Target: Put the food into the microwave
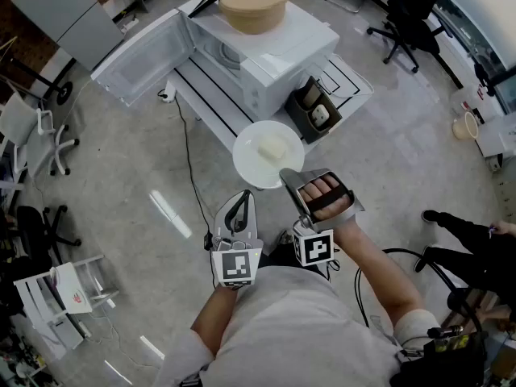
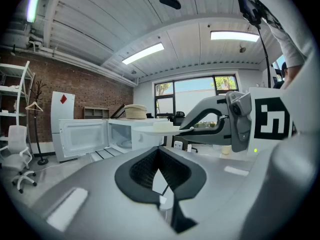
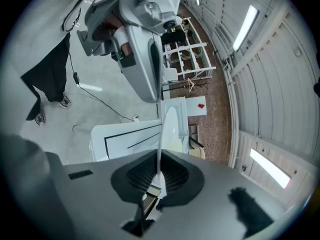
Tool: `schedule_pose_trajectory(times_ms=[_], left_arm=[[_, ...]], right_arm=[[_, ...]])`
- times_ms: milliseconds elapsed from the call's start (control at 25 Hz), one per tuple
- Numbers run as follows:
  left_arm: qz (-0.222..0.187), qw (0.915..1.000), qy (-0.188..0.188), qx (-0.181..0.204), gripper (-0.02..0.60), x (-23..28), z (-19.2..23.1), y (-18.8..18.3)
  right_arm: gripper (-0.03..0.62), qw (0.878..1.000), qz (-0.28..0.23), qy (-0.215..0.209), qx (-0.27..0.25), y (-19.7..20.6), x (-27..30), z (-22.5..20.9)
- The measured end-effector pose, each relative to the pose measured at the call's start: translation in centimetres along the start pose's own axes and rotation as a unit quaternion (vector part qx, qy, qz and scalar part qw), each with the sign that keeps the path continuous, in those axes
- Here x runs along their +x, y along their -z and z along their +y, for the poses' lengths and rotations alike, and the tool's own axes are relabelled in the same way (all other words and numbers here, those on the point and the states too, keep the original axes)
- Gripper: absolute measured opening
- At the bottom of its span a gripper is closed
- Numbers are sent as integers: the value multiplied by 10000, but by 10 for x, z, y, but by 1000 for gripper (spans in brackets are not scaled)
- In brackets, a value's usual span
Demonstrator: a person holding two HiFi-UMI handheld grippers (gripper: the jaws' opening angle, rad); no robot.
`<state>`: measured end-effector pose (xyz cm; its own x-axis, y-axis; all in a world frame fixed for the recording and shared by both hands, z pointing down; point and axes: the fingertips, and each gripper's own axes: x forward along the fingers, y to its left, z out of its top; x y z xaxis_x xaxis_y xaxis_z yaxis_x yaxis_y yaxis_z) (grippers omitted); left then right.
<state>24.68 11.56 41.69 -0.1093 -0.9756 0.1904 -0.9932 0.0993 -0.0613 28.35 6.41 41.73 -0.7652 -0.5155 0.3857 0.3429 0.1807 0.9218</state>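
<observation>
Head view: pale food block on white plate (round, glossy)

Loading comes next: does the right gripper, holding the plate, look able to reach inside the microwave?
Probably yes: the door stands wide open; nothing shows between the plate in the right gripper and the microwave.

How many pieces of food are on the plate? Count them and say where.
1: a pale block near the middle of the white plate, held by its rim in the right gripper. Nothing looks hidden.
</observation>
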Motion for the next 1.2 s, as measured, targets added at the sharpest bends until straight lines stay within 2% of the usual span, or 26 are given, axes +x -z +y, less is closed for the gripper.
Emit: schedule_pose_trajectory(times_ms=[320,600,920,1200], left_arm=[[-4,9997,-220,-44,8,-7,-21,9],[-91,9998,-168,14,8,-3,-22,3],[-263,9996,22,103,8,2,-10,-8],[-245,9996,129,68,7,1,23,-5]], right_arm=[[23,9998,-172,50,-106,1,-11,13],[24,9997,-52,258,-20,5,-19,0],[23,9996,193,214,28,3,-10,-7],[23,9993,346,132,97,-19,10,-14]])
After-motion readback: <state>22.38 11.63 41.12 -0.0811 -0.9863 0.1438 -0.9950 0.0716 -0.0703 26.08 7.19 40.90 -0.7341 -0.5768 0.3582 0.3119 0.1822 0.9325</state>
